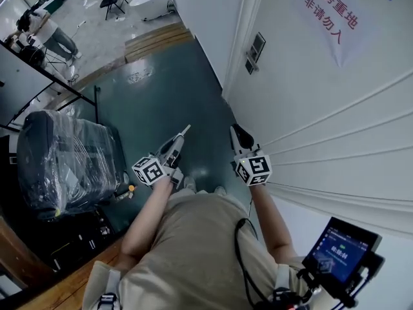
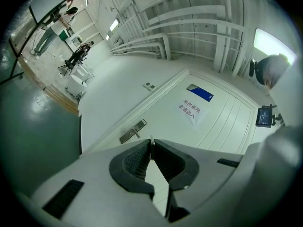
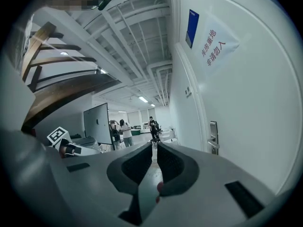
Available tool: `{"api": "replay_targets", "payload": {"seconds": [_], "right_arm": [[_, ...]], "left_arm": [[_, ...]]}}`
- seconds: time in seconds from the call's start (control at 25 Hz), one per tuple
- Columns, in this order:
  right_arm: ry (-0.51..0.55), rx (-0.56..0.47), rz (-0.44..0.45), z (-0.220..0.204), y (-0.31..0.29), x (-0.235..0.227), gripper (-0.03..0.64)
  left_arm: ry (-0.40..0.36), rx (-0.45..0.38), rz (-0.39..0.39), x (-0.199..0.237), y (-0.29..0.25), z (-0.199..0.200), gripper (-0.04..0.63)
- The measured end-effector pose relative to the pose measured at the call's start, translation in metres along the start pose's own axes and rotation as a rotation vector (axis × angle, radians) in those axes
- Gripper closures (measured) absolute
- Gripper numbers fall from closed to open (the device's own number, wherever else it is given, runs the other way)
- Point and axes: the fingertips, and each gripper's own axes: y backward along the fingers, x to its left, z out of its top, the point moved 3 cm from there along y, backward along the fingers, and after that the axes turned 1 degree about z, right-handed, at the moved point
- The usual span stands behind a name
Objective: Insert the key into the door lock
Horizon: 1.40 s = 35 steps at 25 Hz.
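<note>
The white door (image 1: 335,102) fills the right of the head view, with its metal lock plate and lever (image 1: 257,46) at its far edge. My left gripper (image 1: 186,130) points level along the floor, left of the door; its jaws are shut on a thin metal sliver (image 2: 152,140) that pokes out at the tips, apparently the key. The lock plate (image 2: 133,130) lies just beyond those tips in the left gripper view. My right gripper (image 1: 235,130) is held alongside, close to the door, jaws drawn together with nothing seen between the tips. The lock plate (image 3: 214,136) shows ahead to its right.
A paper sign (image 1: 332,18) hangs on the door. A bulky dark thing wrapped in plastic (image 1: 68,160) stands at the left on the green floor (image 1: 168,89). A small screen (image 1: 342,249) hangs at the person's right hip. People (image 1: 45,31) stand far down the room.
</note>
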Motion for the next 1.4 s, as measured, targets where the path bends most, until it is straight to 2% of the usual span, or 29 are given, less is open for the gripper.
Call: {"api": "replay_targets", "payload": {"seconds": [0.44,0.68,0.8,1.08,1.24,1.4], "right_arm": [[0.012,-0.009,-0.093,-0.002,-0.059,0.007,0.595],[0.04,-0.023,-0.132,0.001,-0.089,0.011,0.595],[0.042,-0.02,-0.15,0.002,-0.094,0.008,0.595],[0.013,-0.029,-0.193,0.006,-0.106,-0.035,0.595],[0.007,0.003,-0.206,0.008,-0.119,-0.078,0.595],[-0.003,-0.013,-0.226,0.026,-0.12,-0.1,0.595]], "left_arm": [[0.025,0.031,-0.082,0.05,-0.016,0.048,0.561],[0.007,0.053,-0.107,0.075,-0.028,0.072,0.561],[0.027,0.066,-0.111,0.083,-0.037,0.078,0.561],[0.039,0.118,-0.112,0.091,-0.08,0.079,0.561],[0.014,0.169,-0.07,0.095,-0.115,0.075,0.561],[-0.011,0.178,-0.089,0.084,-0.137,0.084,0.561]]}}
